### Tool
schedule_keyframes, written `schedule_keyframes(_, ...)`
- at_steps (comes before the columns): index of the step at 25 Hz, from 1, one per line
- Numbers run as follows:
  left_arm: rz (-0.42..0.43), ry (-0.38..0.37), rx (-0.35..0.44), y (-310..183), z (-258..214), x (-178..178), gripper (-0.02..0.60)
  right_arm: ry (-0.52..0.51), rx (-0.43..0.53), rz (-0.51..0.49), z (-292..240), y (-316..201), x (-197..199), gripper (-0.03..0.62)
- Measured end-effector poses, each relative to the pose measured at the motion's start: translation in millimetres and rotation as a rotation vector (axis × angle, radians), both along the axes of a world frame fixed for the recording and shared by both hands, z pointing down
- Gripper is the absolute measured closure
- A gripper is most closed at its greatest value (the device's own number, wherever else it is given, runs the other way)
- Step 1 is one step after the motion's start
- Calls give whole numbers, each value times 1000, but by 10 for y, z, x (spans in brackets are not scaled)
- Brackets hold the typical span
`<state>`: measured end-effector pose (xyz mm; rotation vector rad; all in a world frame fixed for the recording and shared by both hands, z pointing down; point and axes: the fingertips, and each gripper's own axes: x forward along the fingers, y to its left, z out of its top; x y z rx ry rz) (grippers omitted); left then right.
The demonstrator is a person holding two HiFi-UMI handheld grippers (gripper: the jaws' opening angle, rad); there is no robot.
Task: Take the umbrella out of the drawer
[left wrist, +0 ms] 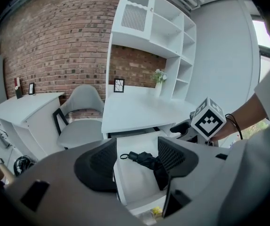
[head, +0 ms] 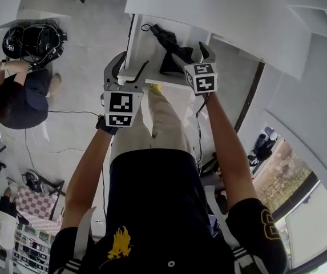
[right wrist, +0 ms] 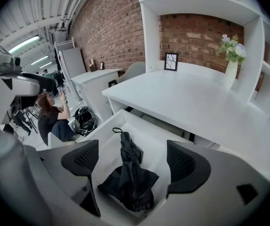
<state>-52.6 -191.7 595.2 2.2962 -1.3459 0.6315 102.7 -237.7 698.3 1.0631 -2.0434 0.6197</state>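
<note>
A black folded umbrella [head: 168,49] lies in the open white drawer [head: 136,39] under the desk, strap loop toward the back, loose canopy toward the front. In the head view my left gripper [head: 133,61] hangs open over the drawer's front left corner. My right gripper [head: 194,49] is open above the umbrella's canopy end. In the right gripper view the umbrella [right wrist: 130,173] lies below and between the open pads of my right gripper [right wrist: 132,160], untouched. In the left gripper view the umbrella [left wrist: 146,160] shows beyond the open left gripper [left wrist: 135,161], with the right gripper's marker cube [left wrist: 209,119] at the right.
The white desk [right wrist: 186,98] carries a vase of flowers [right wrist: 231,62] and a small picture frame [right wrist: 171,61], with shelves [left wrist: 149,27] above. A grey chair [left wrist: 80,117] stands to the left. A person [head: 15,96] sits on the floor beside a black bundle of cables [head: 32,39].
</note>
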Motion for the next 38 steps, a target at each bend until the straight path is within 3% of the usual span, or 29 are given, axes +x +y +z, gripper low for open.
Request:
schedule_keyframes(19,-11,3,6,-82,122,64,293,130,-211,-58,1233,49,-7,118)
schedule_keyframes(33,-39,11,-17,-98,238,79,305,210,-255,-132,1685,88,-1,119)
schedule_keyframes(38,-40,11,-20,-106,281,91,308,193,-273,-147,1785,113,-37,133)
